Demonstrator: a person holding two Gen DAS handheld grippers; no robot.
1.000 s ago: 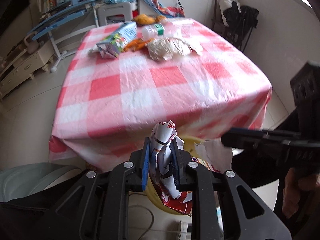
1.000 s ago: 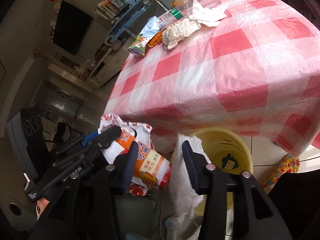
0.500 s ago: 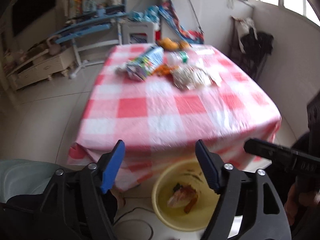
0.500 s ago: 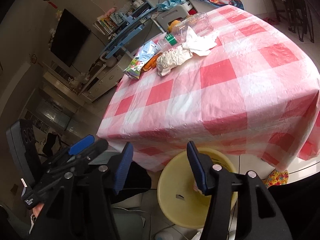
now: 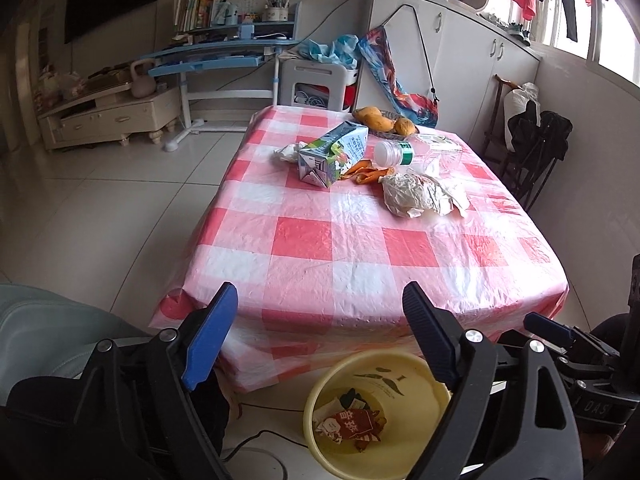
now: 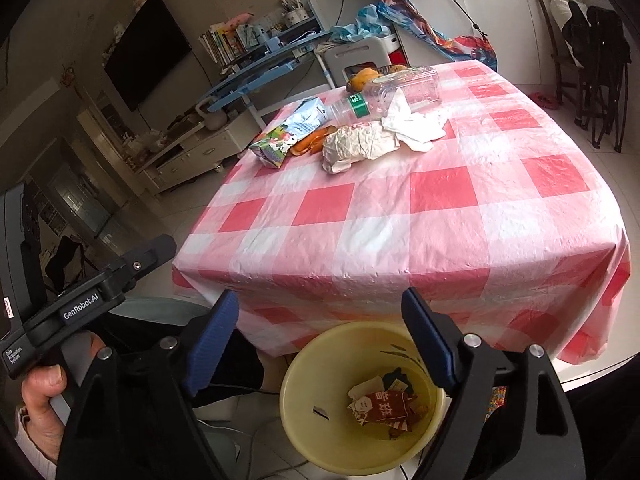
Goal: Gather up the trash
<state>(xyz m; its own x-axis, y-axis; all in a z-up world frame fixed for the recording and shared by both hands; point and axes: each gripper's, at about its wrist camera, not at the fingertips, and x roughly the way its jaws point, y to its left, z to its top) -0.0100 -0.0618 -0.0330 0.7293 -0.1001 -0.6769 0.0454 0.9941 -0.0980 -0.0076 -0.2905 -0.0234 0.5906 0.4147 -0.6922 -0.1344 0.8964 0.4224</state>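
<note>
L wrist: left gripper (image 5: 320, 336) jaws opening, nothing betw.; wrappers (image 5: 352, 420) in yellow bin (image 5: 316, 400).
R wrist: right gripper (image 6: 320, 340) jaws opening, empty.
Left on table (image 6: 440, 232): carton (image 6: 288, 136), bottle (image 6: 384, 96), paper wad (image 6: 360, 146), tissue (image 6: 412, 122), peel (image 6: 308, 142).

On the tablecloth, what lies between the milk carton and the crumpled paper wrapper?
Orange peel lies between the milk carton and the crumpled paper wrapper, clearest in the left wrist view.

Left gripper (image 5: 320, 336): black frame, blue ribbed pads, silver screws. Right gripper (image 6: 320, 338): identical build. At 9 o'clock in the right wrist view, the left unit's black body bears white "GenRobot.AI" lettering; a pale sleeve (image 6: 30, 436) covers the wrist.
</note>
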